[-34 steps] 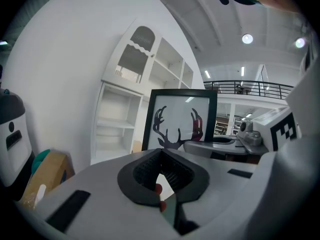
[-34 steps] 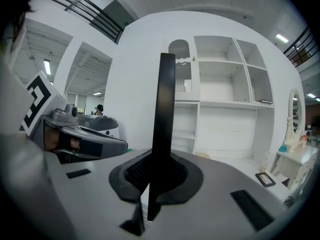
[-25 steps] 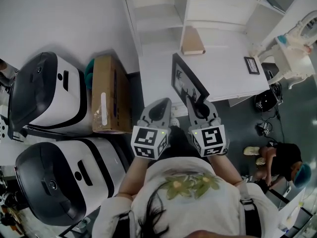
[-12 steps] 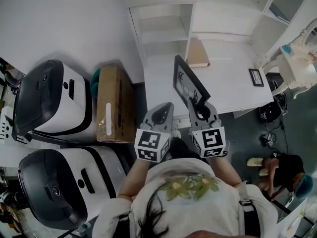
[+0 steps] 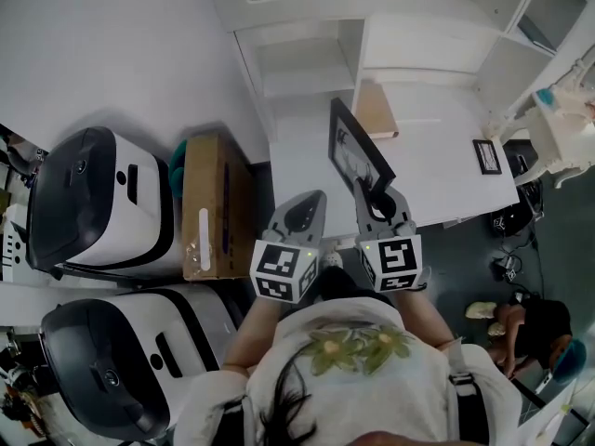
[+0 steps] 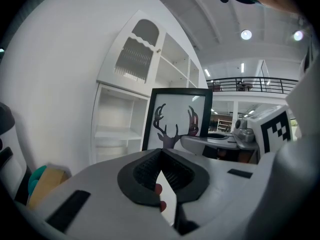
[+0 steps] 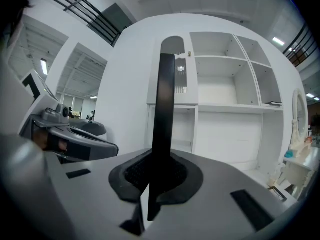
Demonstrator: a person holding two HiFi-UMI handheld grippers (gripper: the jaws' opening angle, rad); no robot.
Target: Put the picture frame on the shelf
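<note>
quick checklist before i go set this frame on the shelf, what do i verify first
1. Grip: ok. The right gripper is shut on the lower edge of the picture frame.
2. Frame attitude: ok. It stands upright, seen edge-on in the right gripper view.
3. Left gripper free: ok. Its jaws are together with nothing between them.
4. Landing spot: ok. The white shelf faces the frame and its nearest open compartments look bare.
5. Frame on the shelf: not ok. It is held in the air, short of the shelf.
6. Stand on the frame's back: cannot tell.
</note>
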